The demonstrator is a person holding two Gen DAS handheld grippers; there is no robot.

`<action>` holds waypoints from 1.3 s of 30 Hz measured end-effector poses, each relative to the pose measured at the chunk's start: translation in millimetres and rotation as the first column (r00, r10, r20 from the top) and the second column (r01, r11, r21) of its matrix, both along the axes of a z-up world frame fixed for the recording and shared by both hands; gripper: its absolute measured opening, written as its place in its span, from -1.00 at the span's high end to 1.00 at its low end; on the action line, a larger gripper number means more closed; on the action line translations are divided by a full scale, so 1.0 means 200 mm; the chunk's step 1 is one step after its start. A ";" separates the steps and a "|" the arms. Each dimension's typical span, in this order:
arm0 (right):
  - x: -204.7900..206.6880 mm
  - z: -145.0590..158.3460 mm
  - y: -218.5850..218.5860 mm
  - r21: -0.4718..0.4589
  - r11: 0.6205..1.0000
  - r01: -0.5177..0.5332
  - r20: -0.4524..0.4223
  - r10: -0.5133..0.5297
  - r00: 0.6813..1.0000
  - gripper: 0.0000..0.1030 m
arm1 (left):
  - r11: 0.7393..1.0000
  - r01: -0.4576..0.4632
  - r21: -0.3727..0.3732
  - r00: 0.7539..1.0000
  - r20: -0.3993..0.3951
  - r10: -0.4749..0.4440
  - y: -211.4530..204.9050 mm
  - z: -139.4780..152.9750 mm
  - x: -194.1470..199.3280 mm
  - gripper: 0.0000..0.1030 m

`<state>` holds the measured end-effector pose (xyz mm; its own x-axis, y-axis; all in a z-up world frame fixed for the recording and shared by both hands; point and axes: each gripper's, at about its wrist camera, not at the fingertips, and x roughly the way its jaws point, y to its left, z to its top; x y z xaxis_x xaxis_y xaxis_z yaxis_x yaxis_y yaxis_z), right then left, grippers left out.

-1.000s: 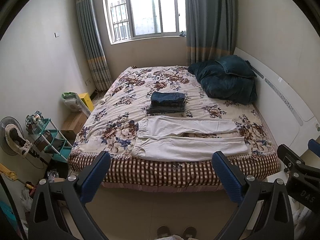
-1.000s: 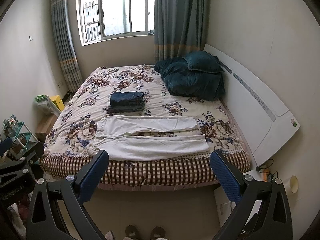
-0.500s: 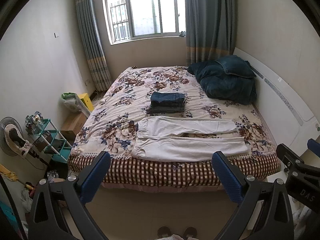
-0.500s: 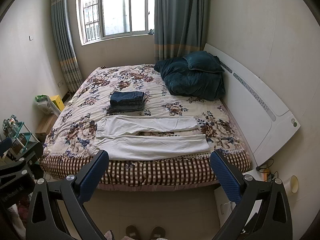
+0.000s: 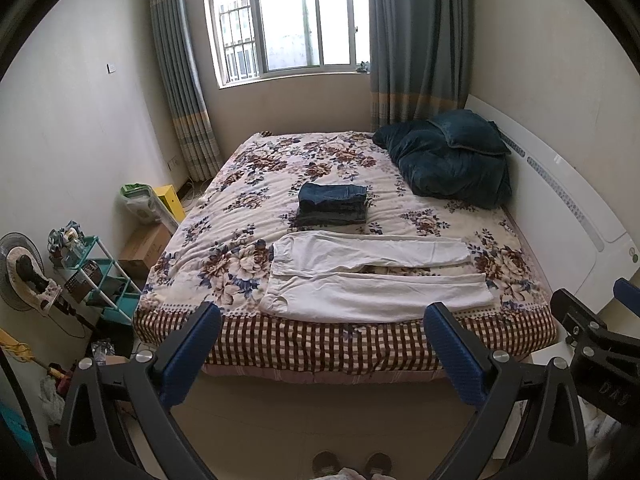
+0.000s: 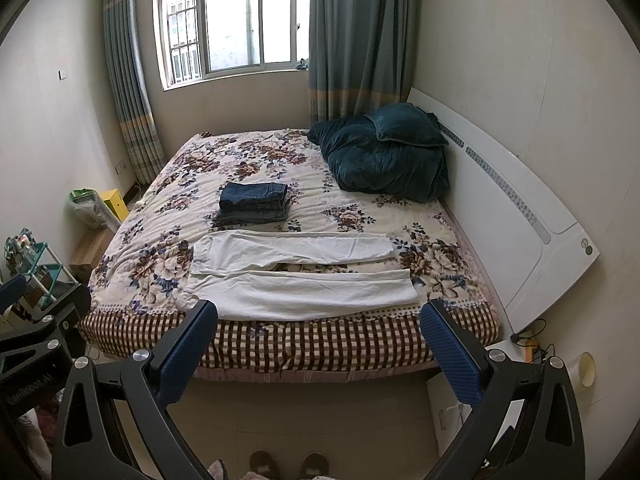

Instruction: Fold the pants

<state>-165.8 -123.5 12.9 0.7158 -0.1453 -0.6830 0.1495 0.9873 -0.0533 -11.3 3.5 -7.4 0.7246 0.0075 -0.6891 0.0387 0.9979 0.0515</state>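
On bed (image 5: 240, 216) — white pants (image 5: 376, 280) — unfolded

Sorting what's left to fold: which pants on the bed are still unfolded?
The white pants, spread flat with both legs extended near the bed's front edge. The dark blue jeans behind them already sit folded in a stack.

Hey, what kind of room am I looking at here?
Most likely a small home bedroom. A bed with a floral cover fills most of the floor, a dark teal quilt is heaped against the white headboard, and white pants lie spread near a stack of folded jeans.
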 end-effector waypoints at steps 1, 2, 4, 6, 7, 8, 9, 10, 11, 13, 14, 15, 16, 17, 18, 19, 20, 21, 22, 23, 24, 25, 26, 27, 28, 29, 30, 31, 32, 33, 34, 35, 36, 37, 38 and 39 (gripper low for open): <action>0.00 0.00 0.00 0.000 1.000 -0.002 -0.001 0.002 1.000 -1.00 | 1.000 0.000 0.001 1.000 0.000 0.000 0.00 0.00 0.00 -1.00; 0.00 0.00 0.00 0.000 1.000 -0.002 -0.001 0.002 1.000 -1.00 | 1.000 0.000 0.000 1.000 -0.001 0.000 0.00 0.00 0.00 -1.00; 0.00 0.00 0.00 0.000 1.000 -0.002 -0.001 0.002 1.000 -1.00 | 1.000 0.000 0.000 1.000 0.000 0.000 0.00 0.00 0.00 -1.00; 0.00 0.00 0.00 0.001 1.000 -0.001 0.000 0.001 1.000 -1.00 | 1.000 0.001 0.000 1.000 0.000 -0.001 0.00 0.00 0.00 -1.00; 0.00 0.00 0.00 -0.001 1.000 -0.002 -0.001 0.002 1.000 -1.00 | 1.000 0.000 -0.001 1.000 0.000 0.000 0.00 0.00 0.00 -1.00; 0.00 0.00 0.01 0.000 1.000 -0.001 -0.001 0.001 1.000 -1.00 | 1.000 0.000 -0.001 1.000 0.000 0.000 0.00 0.00 0.00 -1.00; 0.00 0.00 0.00 0.001 1.000 -0.001 0.000 0.001 1.000 -1.00 | 1.000 0.001 0.000 1.000 0.000 -0.001 0.00 0.00 0.00 -1.00; 0.00 0.00 0.01 -0.001 1.000 -0.001 -0.002 0.001 1.000 -1.00 | 1.000 0.000 0.000 1.000 0.000 0.000 0.01 0.00 0.00 -1.00; 0.00 0.00 0.01 -0.003 1.000 -0.001 -0.002 0.001 1.000 -1.00 | 1.000 0.000 -0.001 1.000 -0.001 0.000 0.01 0.00 0.00 -1.00; 0.00 -0.01 0.00 -0.001 1.000 -0.001 -0.003 0.001 1.000 -1.00 | 1.000 0.001 -0.001 1.000 -0.001 -0.001 0.01 0.00 0.00 -1.00; 0.00 -0.01 0.00 -0.002 1.000 -0.001 -0.004 0.001 1.000 -1.00 | 1.000 0.001 0.000 1.000 -0.002 -0.001 0.01 0.00 0.00 -1.00; 0.00 -0.01 0.00 -0.003 1.000 -0.001 -0.005 0.001 1.000 -1.00 | 1.000 0.002 -0.001 1.000 -0.003 -0.002 0.01 0.00 0.00 -1.00; 0.00 -0.01 0.00 -0.003 1.000 0.000 -0.006 0.000 1.000 -1.00 | 1.000 0.002 -0.001 1.000 -0.004 -0.002 0.00 0.00 0.01 -1.00; 0.00 -0.01 0.00 -0.002 1.000 0.001 -0.008 -0.001 1.000 -1.00 | 1.000 0.002 0.002 1.000 -0.004 -0.002 0.00 0.00 0.00 -1.00; 0.00 -0.01 0.00 0.000 1.000 0.000 -0.009 0.000 1.000 -1.00 | 1.000 0.003 0.001 1.000 -0.005 -0.003 0.00 0.01 0.01 -1.00; 0.00 -0.01 0.00 -0.001 1.000 0.000 -0.007 0.000 1.000 -1.00 | 1.000 0.003 -0.002 1.000 -0.007 -0.003 0.00 0.01 0.01 -1.00; 0.00 -0.01 0.00 -0.002 1.000 0.000 -0.008 0.000 1.000 -1.00 | 1.000 0.003 -0.003 1.000 -0.007 -0.003 0.00 0.01 0.01 -1.00; -0.01 -0.01 0.00 -0.001 1.000 0.000 -0.009 0.000 1.000 -1.00 | 1.000 0.003 -0.001 1.000 -0.008 -0.003 -0.02 0.01 0.02 -1.00; 0.00 -0.02 -0.01 0.001 1.000 0.000 -0.012 0.000 1.000 -1.00 | 1.000 0.004 0.000 1.000 -0.009 -0.004 -0.02 0.01 0.03 -1.00; 0.00 -0.02 -0.01 0.002 1.000 0.000 -0.014 0.000 1.000 -1.00 | 1.000 0.003 -0.003 1.000 -0.010 -0.003 -0.02 0.01 0.03 -1.00; 0.00 -0.03 -0.02 0.004 1.000 0.000 -0.016 0.000 1.000 -1.00 | 1.000 0.002 -0.003 1.000 -0.010 -0.002 -0.02 0.01 0.03 -1.00; 0.01 -0.03 -0.02 0.004 1.000 0.002 -0.017 -0.002 1.000 -1.00 | 1.000 -0.002 -0.002 1.000 -0.012 0.002 -0.03 0.00 0.04 -1.00; 0.02 -0.03 -0.03 0.005 1.000 0.003 -0.020 -0.003 1.000 -1.00 | 1.000 -0.005 -0.003 1.000 -0.015 0.005 -0.04 0.00 0.05 -1.00; 0.02 -0.04 -0.04 0.007 1.000 0.005 -0.021 -0.005 1.000 -1.00 | 1.000 -0.007 -0.005 1.000 -0.017 0.007 -0.05 -0.01 0.06 -1.00; 0.04 -0.05 -0.05 0.009 1.000 0.009 -0.022 -0.008 1.000 -1.00 | 1.000 -0.012 -0.006 1.000 -0.018 0.012 -0.06 -0.02 0.07 -1.00; 0.05 -0.06 -0.07 0.012 1.000 0.011 -0.022 -0.011 1.000 -1.00 | 1.000 -0.018 -0.009 1.000 -0.017 0.018 -0.07 -0.03 0.08 -1.00; 0.06 -0.07 -0.09 0.019 1.000 0.014 -0.020 -0.013 1.000 -1.00 | 1.000 -0.025 -0.011 1.000 -0.015 0.025 -0.09 -0.04 0.10 -1.00; 0.08 -0.09 -0.13 0.029 0.999 0.019 -0.015 -0.018 1.000 -1.00 | 0.999 -0.040 -0.010 0.999 -0.010 0.040 -0.10 -0.06 0.12 -1.00; 0.11 -0.12 -0.16 0.034 0.999 0.026 -0.013 -0.026 1.000 -1.00 | 0.999 -0.052 -0.006 0.999 -0.006 0.052 -0.12 -0.08 0.15 -1.00; 0.13 -0.14 -0.19 0.040 0.999 0.033 -0.012 -0.033 0.999 -1.00 | 0.998 -0.060 -0.004 0.998 -0.004 0.060 -0.14 -0.10 0.17 -1.00; 0.17 -0.18 -0.23 0.053 0.998 0.042 -0.008 -0.041 0.999 -1.00 | 0.997 -0.075 0.001 0.997 -0.002 0.075 -0.16 -0.13 0.21 -1.00; 0.20 -0.21 -0.26 0.062 0.997 0.051 -0.011 -0.051 0.999 -1.00 | 0.996 -0.084 0.007 0.996 -0.005 0.084 -0.18 -0.15 0.23 -1.00; 0.25 -0.26 -0.29 0.078 0.995 0.058 -0.025 -0.056 0.998 -1.00 | 0.996 -0.092 0.012 0.996 -0.009 0.093 -0.19 -0.18 0.27 -1.00; 0.31 -0.30 -0.33 0.102 0.993 0.058 -0.035 -0.054 0.998 -1.00 | 0.995 -0.099 0.016 0.995 -0.010 0.099 -0.21 -0.21 0.31 -1.00; 0.36 -0.34 -0.36 0.121 0.991 0.060 -0.044 -0.055 0.998 -1.00 | 0.994 -0.103 0.023 0.995 -0.013 0.103 -0.22 -0.23 0.34 -1.00; 0.42 -0.39 -0.39 0.129 0.989 0.071 -0.062 -0.063 0.996 -1.00 | 0.994 -0.104 0.037 0.994 -0.022 0.105 -0.24 -0.26 0.39 -1.00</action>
